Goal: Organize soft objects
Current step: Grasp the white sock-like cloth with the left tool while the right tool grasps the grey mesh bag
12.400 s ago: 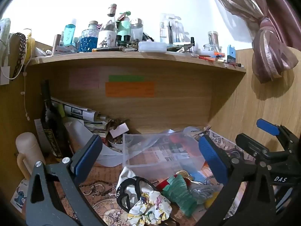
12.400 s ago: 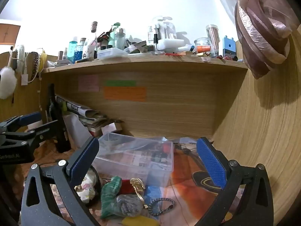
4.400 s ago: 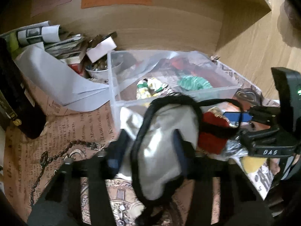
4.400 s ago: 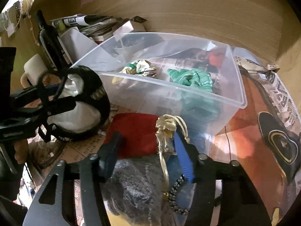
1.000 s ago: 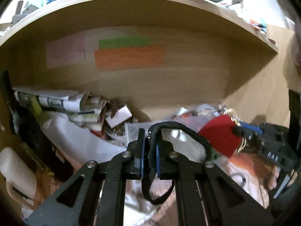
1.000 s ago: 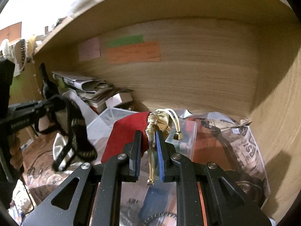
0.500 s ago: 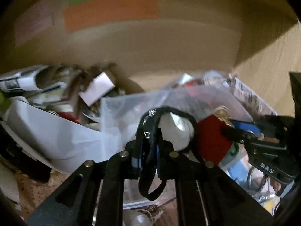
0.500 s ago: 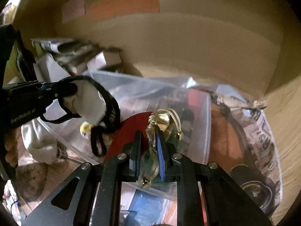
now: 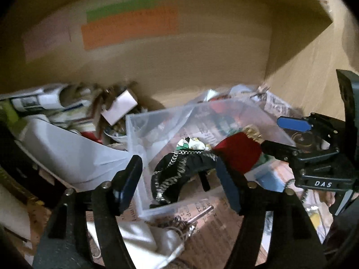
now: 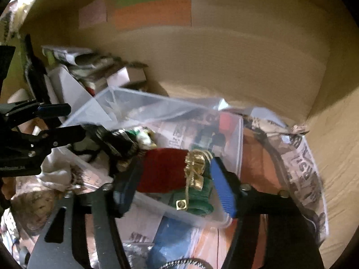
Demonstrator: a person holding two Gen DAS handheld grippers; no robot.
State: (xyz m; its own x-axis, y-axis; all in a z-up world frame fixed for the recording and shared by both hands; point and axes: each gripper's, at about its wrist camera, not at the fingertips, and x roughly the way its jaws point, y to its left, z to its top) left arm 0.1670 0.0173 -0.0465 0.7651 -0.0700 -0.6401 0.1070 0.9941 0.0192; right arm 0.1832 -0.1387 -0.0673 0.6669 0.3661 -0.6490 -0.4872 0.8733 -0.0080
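A clear plastic bin sits on the newspaper-covered desk. My left gripper is open just above the bin's near wall; the black-trimmed pouch lies inside the bin between its jaws, next to a floral cloth. My right gripper is open over the bin; the red velvet pouch with gold ties rests in the bin between its jaws, on a green cloth. The red pouch also shows in the left wrist view.
Stacked newspapers and a white sheet lie left of the bin. A white cloth and a small spring lie on the desk before the bin. A blue item and a bead bracelet sit near my right gripper. Wooden walls stand behind and at right.
Both grippers have opened. The black-trimmed pouch has dropped from the left gripper into the bin, and the red pouch has dropped from the right gripper into the bin.
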